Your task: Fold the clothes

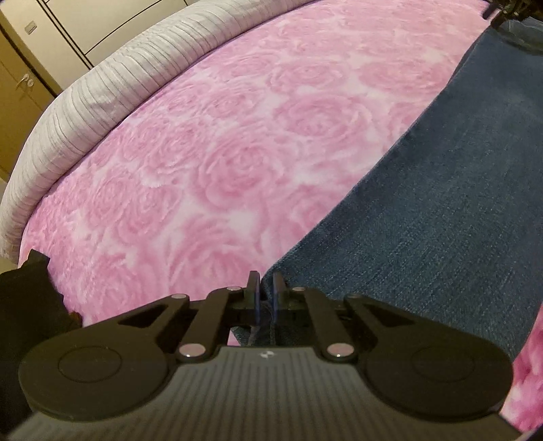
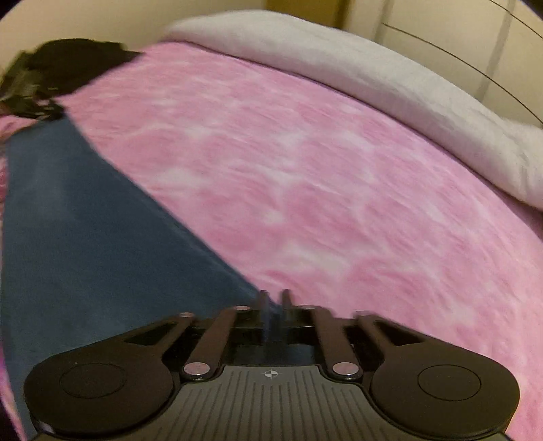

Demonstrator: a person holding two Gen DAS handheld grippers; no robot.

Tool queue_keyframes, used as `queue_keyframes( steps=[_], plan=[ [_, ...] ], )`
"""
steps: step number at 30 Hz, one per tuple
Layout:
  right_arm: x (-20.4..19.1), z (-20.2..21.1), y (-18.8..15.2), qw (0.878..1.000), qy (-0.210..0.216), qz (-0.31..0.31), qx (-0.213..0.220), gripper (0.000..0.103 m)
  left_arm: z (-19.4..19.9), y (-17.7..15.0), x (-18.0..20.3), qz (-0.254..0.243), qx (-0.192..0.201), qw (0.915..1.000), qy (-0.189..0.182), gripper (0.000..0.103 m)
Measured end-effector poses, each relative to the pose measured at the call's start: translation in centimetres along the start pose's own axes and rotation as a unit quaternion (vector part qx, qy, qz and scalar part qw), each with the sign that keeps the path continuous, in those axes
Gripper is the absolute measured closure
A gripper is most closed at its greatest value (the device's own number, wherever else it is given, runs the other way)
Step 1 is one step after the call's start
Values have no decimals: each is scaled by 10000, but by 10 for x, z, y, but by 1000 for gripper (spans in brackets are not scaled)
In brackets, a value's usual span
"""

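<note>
The left gripper [image 1: 265, 288] is clamped on a corner of the blue jeans [image 1: 441, 210], with a fold of denim pinched between its two near-touching fingers [image 1: 253, 288]. From that corner the jeans run away in a long flat strip over the pink rose-patterned blanket [image 1: 220, 152] toward the upper right of the left wrist view, where the other gripper shows dimly at the far end.

In the right wrist view, which is blurred, the right gripper [image 2: 274, 300] sits at the edge of the jeans [image 2: 85, 237]. Its fingers [image 2: 286, 300] stand narrowly apart, and a sliver of blue cloth shows in the gap; whether the pads press on it I cannot tell. The jeans stretch away to the upper left, reaching the dark shape of the left gripper [image 2: 44, 81] at the far end.

Beyond the blanket [image 2: 322, 169], a grey ribbed bedcover [image 1: 101, 101] borders the bed along its far side. Behind it stand pale cabinet doors [image 1: 101, 20].
</note>
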State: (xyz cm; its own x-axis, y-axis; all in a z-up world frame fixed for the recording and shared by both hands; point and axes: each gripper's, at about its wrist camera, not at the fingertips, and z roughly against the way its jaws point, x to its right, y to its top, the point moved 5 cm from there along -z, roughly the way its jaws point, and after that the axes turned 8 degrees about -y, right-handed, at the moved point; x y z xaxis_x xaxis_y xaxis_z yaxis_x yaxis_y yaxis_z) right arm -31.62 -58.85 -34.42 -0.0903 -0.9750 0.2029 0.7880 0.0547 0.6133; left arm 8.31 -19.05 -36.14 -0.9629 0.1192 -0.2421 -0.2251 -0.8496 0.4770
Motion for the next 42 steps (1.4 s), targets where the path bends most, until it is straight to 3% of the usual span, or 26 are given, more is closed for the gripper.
queue_keyframes(
  steps=[1, 4, 5, 7, 9, 12, 15, 17, 18, 19, 20, 24, 28, 32, 35, 37, 39, 42],
  plan=[
    [-4, -4, 2, 10000, 24, 79, 31, 49, 1, 0, 0, -9, 5, 10000, 4, 98],
    [-8, -21, 5, 9994, 60, 188, -269, 50, 6, -1, 1, -26, 30, 10000, 18, 98],
    [-8, -24, 4, 9991, 100, 189, -360, 72, 8, -2, 1, -28, 44, 10000, 24, 98],
    [-8, -28, 3, 9982, 180, 192, -542, 97, 19, 0, -2, 107, 248, 9996, 93, 98],
    [-6, -28, 5, 9979, 207, 158, -598, 101, 30, 1, -5, 240, 448, 9986, 161, 98],
    [1, -31, 11, 9986, 165, 114, -482, 101, 22, 2, -7, 374, 373, 9985, 117, 98],
    [1, -47, 6, 9970, 213, -30, -740, 101, 1, -2, 0, 199, 4, 9998, 74, 98],
    [0, -45, 4, 9977, 59, -97, -665, 92, 1, -1, 0, 196, -30, 9997, 164, 94],
    [2, -40, 5, 9978, -172, -185, -614, 85, 3, 0, -2, 227, -33, 9995, 210, 92],
    [5, -34, 4, 9966, -494, -280, -592, 71, 8, 0, -3, 218, -13, 9994, 269, 90],
    [4, -23, 2, 9950, -730, -366, -579, 66, 14, -1, -4, 217, -2, 9991, 360, 88],
    [-5, 25, -9, 9843, -1535, -700, -521, 63, 50, -10, -8, 374, 190, 9957, 820, 85],
    [-55, 78, -30, 9798, -1679, -1088, -78, 56, 87, -2, 20, 58, 524, 9926, 1096, 85],
    [-114, 118, -65, 9672, -1801, -1774, 245, 50, 104, 28, 96, -800, 1048, 9882, 784, 73],
    [-151, 136, -94, 9514, -1967, -2350, 311, 49, 97, 55, 176, -1603, 1443, 9761, 254, 65],
    [-168, 144, -109, 9414, -1991, -2705, 322, 48, 89, 73, 229, -2130, 1703, 9621, -49, 61],
    [-179, 146, -125, 9276, -2090, -3087, 248, 48, 77, 89, 284, -2697, 1889, 9434, -395, 58],
    [-186, 157, -139, 9160, -2064, -3432, 250, 48, 60, 110, 361, -3523, 2191, 9074, -681, 54]
  ],
)
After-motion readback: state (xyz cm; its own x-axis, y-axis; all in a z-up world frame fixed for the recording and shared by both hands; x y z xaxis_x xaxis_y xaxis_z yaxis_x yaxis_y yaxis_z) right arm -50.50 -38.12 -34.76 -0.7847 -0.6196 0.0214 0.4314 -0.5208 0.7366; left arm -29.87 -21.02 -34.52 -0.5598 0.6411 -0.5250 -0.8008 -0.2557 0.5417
